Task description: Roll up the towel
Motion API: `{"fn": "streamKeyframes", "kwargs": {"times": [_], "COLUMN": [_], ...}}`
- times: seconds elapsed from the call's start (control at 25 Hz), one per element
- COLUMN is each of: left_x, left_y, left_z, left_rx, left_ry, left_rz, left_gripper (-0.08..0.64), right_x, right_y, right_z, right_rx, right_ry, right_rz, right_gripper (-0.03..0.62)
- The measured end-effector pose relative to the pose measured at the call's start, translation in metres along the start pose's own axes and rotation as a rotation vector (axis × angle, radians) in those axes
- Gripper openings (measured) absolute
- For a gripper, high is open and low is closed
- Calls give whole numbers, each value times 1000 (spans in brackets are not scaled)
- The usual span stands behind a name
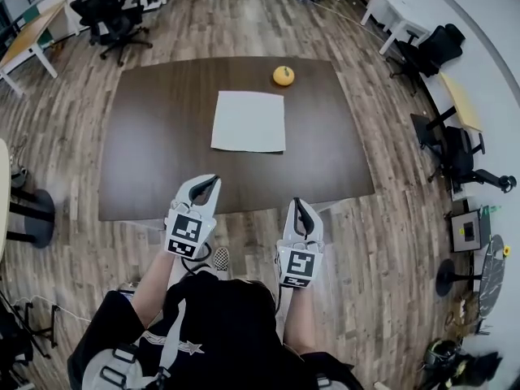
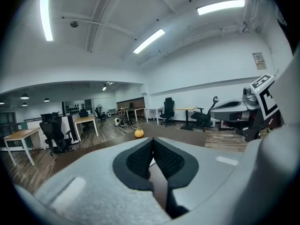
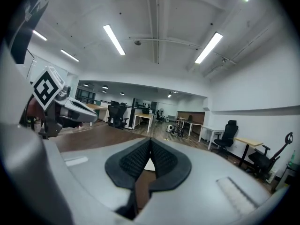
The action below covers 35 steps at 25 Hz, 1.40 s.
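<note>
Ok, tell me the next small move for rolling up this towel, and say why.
The towel lies flat on the table; the left tool and right tool are shut, empty and short of it. So probably carry both forward to its near edge, opening them on the way.

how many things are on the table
2. A white towel lies flat in the middle of the table. A small orange thing sits just beyond the towel's far right corner. Nothing seems hidden.
</note>
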<state>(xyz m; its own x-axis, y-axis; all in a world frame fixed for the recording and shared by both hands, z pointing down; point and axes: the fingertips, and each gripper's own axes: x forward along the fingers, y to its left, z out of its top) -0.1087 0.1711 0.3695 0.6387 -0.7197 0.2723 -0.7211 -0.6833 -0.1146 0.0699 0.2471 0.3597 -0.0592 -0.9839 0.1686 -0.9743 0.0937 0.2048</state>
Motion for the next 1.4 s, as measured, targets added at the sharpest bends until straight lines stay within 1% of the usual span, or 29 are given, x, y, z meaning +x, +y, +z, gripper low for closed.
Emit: {"fn": "streamKeyframes", "kwargs": {"times": [0.2, 0.4, 0.6, 0.72, 0.92, 1.12, 1.28, 1.4], "left_x": [20, 42, 68, 88, 133, 178, 205, 221], "left_y": [25, 37, 51, 65, 86, 105, 115, 116], "left_z": [-4, -9, -14, -19, -37, -66, -95, -115], "left_rx": [7, 0, -4, -20, -50, -91, -122, -143], "left_ry": [-4, 3, 20, 36, 99, 181, 254, 297], "left_rz": [-31, -40, -23, -4, 26, 41, 51, 51], "left_gripper": [9, 9, 9, 9, 9, 9, 11, 11], "right_x": [29, 55, 90, 118, 177, 233, 266, 284], "right_y": [9, 2, -8, -16, -30, -41, -41, -39], "right_z": [4, -2, -6, -12, -32, -64, -94, -117], "right_rx": [-25, -41, -56, -59, -60, -51, -40, -51], "right_ry": [15, 33, 43, 55, 94, 169, 233, 272], "right_rz": [-21, -27, -3, 20, 78, 131, 186, 232], "right_gripper": [5, 5, 5, 5, 5, 5, 5, 5]}}
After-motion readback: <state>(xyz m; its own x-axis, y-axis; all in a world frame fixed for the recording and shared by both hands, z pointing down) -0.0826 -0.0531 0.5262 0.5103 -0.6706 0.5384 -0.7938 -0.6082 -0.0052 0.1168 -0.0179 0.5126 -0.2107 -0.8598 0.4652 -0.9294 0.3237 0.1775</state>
